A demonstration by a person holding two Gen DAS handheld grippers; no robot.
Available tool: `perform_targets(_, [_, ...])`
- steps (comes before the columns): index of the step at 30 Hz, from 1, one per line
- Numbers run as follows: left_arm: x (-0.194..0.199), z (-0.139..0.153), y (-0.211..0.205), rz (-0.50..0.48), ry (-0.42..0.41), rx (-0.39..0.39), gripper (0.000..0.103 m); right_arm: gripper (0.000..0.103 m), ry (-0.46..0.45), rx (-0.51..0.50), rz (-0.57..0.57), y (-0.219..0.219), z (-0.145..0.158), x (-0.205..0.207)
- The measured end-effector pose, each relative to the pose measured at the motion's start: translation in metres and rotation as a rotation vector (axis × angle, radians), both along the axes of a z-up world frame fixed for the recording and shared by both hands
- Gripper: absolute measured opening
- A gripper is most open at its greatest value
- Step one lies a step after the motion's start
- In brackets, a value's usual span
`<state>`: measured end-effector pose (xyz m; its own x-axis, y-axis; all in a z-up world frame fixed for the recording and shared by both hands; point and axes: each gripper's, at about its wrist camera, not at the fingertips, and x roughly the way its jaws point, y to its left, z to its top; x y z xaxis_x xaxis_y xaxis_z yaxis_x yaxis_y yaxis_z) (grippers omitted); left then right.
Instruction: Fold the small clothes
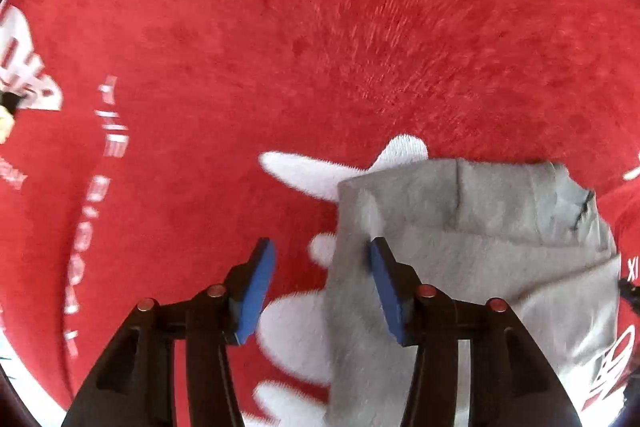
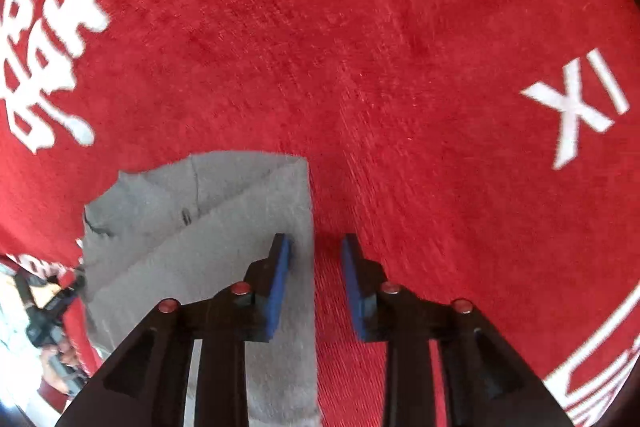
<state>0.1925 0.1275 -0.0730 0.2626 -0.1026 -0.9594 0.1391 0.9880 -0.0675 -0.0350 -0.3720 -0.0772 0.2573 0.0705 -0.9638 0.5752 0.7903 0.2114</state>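
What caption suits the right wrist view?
Open right gripper straddles the grey garment's edge on the red rug.

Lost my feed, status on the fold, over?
Left tool open, right tool open, each astride a side edge of the grey garment. Garment flat on red rug. Nothing in the way.

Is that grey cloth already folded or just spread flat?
Partly folded: the grey cloth shows overlapping layers and straight creased edges on the red rug.
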Motion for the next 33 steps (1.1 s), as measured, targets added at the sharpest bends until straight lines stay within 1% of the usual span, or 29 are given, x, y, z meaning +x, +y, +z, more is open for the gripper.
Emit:
perform_targets(2, [-0.017, 0.013, 0.000, -0.012, 0.012, -0.011, 0.051, 0.030, -0.004, -0.025, 0.027, 0.014, 0.011, -0.006])
perform_targets(4, [-0.036, 0.021, 0.000, -0.032, 0.016, -0.015, 0.051, 0.030, -0.018, -0.055, 0.082, 0.039, 0.025, -0.013])
perform_targets(5, [-0.051, 0.023, -0.001, -0.043, 0.018, -0.011, 0.051, 0.030, -0.026, -0.066, 0.104, 0.051, 0.029, -0.014])
perform_targets(8, [-0.077, 0.014, -0.003, -0.064, 0.049, 0.011, 0.051, 0.030, -0.051, -0.069, 0.171, 0.084, 0.038, -0.021])
perform_targets(10, [-0.075, -0.002, -0.012, -0.061, 0.081, 0.060, 0.051, 0.030, -0.038, -0.053, 0.222, 0.106, 0.033, -0.021])
perform_targets(11, [-0.083, -0.005, -0.010, -0.059, 0.083, 0.066, 0.051, 0.030, -0.022, -0.054, 0.239, 0.112, 0.029, -0.022])
perform_targets(12, [-0.087, -0.007, -0.009, -0.060, 0.068, 0.058, 0.053, 0.030, 0.008, -0.060, 0.265, 0.121, 0.021, -0.022])
perform_targets(13, [-0.089, -0.007, -0.011, -0.060, 0.055, 0.065, 0.060, 0.030, 0.037, -0.059, 0.289, 0.127, 0.014, -0.022])
perform_targets(14, [-0.091, -0.006, -0.010, -0.060, 0.051, 0.084, 0.063, 0.030, 0.056, -0.055, 0.304, 0.130, 0.008, -0.025])
perform_targets(15, [-0.096, -0.005, -0.007, -0.061, 0.053, 0.087, 0.064, 0.030, 0.079, -0.057, 0.316, 0.134, 0.002, -0.029])
perform_targets(17, [-0.100, 0.002, -0.002, -0.058, 0.060, 0.075, 0.064, 0.030, 0.063, -0.065, 0.319, 0.134, 0.006, -0.037])
perform_targets(20, [-0.111, 0.012, 0.001, -0.055, 0.076, 0.081, 0.064, 0.030, 0.081, -0.026, 0.297, 0.134, 0.009, -0.049])
perform_targets(22, [-0.121, 0.012, 0.007, -0.060, 0.091, 0.073, 0.064, 0.030, 0.081, -0.001, 0.284, 0.126, 0.015, -0.062])
perform_targets(25, [-0.138, 0.015, -0.009, -0.079, 0.115, 0.054, 0.064, 0.031, 0.082, 0.023, 0.255, 0.131, 0.020, -0.077])
perform_targets(26, [-0.147, 0.016, -0.016, -0.089, 0.122, 0.051, 0.064, 0.032, 0.082, 0.029, 0.245, 0.133, 0.022, -0.080])
perform_targets(28, [-0.163, 0.022, -0.034, -0.113, 0.141, 0.054, 0.064, 0.033, 0.081, 0.040, 0.223, 0.134, 0.027, -0.091])
perform_targets(30, [-0.173, 0.021, -0.048, -0.134, 0.159, 0.062, 0.065, 0.035, 0.078, 0.052, 0.212, 0.136, 0.029, -0.098])
perform_targets(31, [-0.180, 0.023, -0.059, -0.142, 0.163, 0.065, 0.076, 0.036, 0.078, 0.057, 0.208, 0.139, 0.029, -0.100])
perform_targets(32, [-0.185, 0.023, -0.065, -0.148, 0.164, 0.070, 0.082, 0.038, 0.078, 0.065, 0.206, 0.140, 0.029, -0.103])
perform_targets(33, [-0.191, 0.024, -0.072, -0.152, 0.163, 0.074, 0.086, 0.040, 0.079, 0.073, 0.203, 0.139, 0.030, -0.106])
